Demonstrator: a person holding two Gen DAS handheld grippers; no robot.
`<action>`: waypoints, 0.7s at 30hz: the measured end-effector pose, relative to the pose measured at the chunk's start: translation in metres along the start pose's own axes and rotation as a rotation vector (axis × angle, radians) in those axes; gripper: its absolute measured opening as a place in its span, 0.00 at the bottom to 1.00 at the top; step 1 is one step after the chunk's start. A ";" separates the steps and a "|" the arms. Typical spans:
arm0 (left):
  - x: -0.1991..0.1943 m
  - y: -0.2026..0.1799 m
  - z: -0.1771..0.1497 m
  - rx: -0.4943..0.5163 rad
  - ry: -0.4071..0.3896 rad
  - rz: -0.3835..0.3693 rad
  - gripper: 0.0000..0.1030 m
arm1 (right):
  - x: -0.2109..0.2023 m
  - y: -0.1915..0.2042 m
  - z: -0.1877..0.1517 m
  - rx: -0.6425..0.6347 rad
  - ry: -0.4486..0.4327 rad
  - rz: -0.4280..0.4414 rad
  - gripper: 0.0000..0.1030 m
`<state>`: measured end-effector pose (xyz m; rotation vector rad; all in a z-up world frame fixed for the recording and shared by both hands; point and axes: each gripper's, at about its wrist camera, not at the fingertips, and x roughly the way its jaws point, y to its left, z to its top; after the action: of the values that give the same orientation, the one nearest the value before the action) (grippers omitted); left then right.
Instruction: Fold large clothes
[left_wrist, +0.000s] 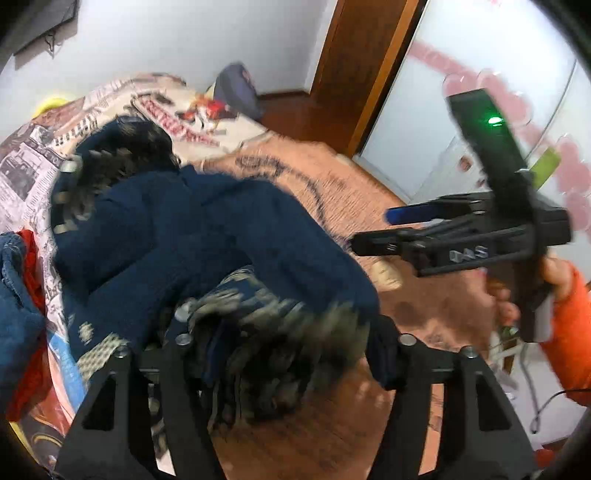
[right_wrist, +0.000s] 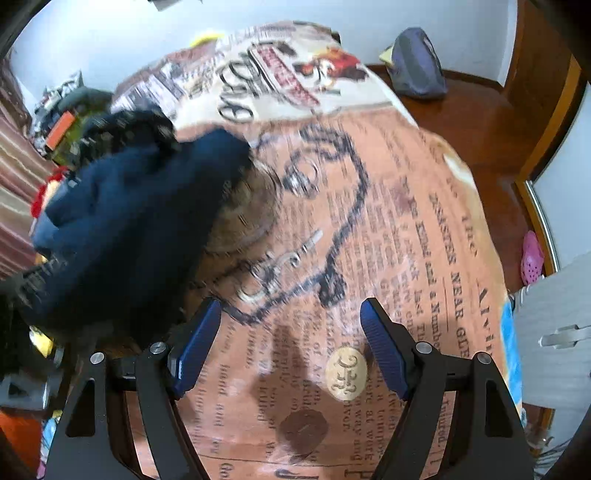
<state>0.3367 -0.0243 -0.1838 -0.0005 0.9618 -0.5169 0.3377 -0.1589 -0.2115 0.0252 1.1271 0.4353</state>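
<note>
From the left wrist view, the navy coat (left_wrist: 192, 229) with a dark fur trim lies bunched on a bed spread (left_wrist: 332, 184) printed like old newspaper. Its furry hem sits bundled between the fingers of the left tool (left_wrist: 280, 354); the fabric hides the fingertips, so I cannot tell whether the tool is closed on it or open around it. The right tool (left_wrist: 373, 230) hangs in the air to the right, held by a hand (left_wrist: 554, 280) in an orange sleeve, clear of the coat. A blue and red heap of clothing (left_wrist: 18, 295) lies at the left edge.

From the right wrist view, the right tool (right_wrist: 290, 343) is spread wide with its blue pads (right_wrist: 195, 347) apart and nothing between them, above the spread (right_wrist: 388, 229). The coat (right_wrist: 129, 229) lies to the left, its fur trim showing along the near edge. A pink shoe (right_wrist: 532, 256) rests on the wooden floor (right_wrist: 469, 110) at right.
</note>
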 end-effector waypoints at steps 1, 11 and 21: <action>-0.008 -0.001 -0.001 -0.007 -0.016 0.009 0.60 | -0.006 0.005 0.002 -0.004 -0.019 0.007 0.73; -0.088 0.056 -0.008 -0.156 -0.196 0.274 0.76 | -0.032 0.071 0.025 -0.138 -0.130 0.091 0.73; -0.025 0.115 -0.048 -0.248 0.004 0.393 0.78 | 0.038 0.149 0.022 -0.338 -0.011 0.089 0.77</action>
<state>0.3364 0.0980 -0.2183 -0.0325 0.9944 -0.0346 0.3220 -0.0049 -0.2003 -0.2187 1.0322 0.7005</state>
